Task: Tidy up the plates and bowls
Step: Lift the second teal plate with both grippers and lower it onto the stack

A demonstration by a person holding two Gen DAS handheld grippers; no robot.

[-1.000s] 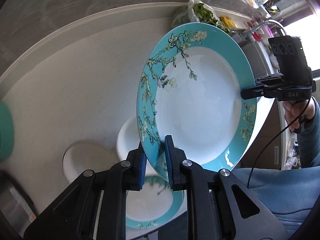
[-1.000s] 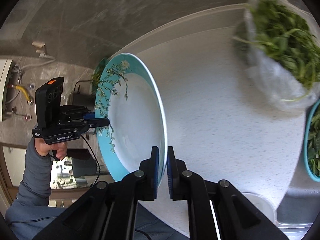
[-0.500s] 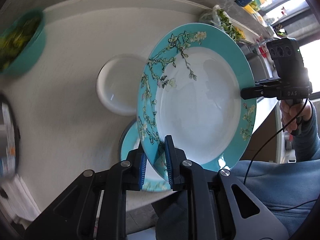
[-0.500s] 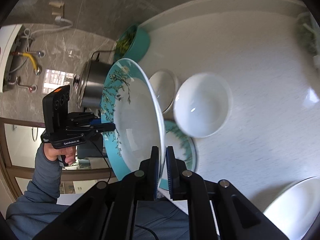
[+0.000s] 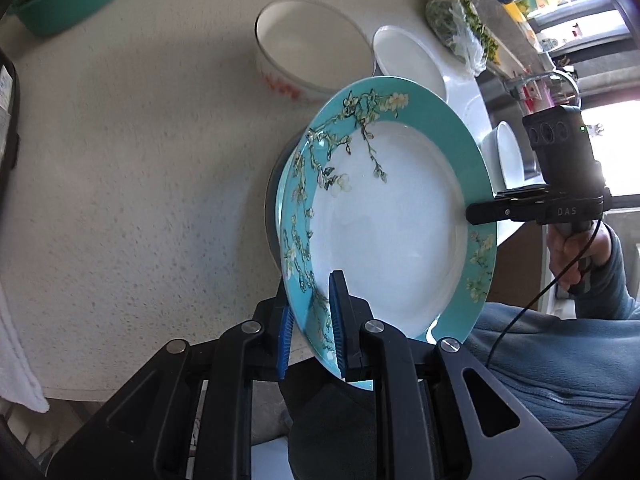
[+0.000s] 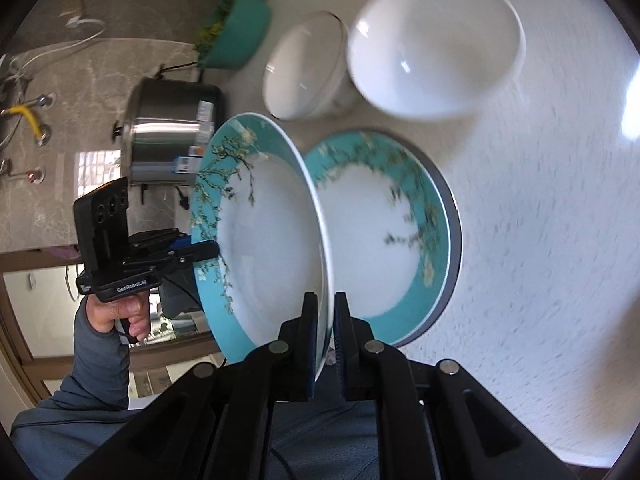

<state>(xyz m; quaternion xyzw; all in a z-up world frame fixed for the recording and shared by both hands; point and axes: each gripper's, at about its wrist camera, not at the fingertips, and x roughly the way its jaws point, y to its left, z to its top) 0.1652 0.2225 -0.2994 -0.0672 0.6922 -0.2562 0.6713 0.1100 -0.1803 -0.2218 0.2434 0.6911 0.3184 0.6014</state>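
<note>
Both claws clamp opposite rim edges of the tilted teal plate (image 5: 384, 232): left claw (image 5: 310, 320), right claw (image 6: 323, 324), above a matching plate (image 6: 384, 236) on the surface (image 6: 540, 240).

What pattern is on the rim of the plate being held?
White blossom branches on turquoise, on the held plate; clearest in the left wrist view.

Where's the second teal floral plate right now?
In the right wrist view, the second teal floral plate lies flat on the white counter, right of the held plate, just below two white bowls.
</note>
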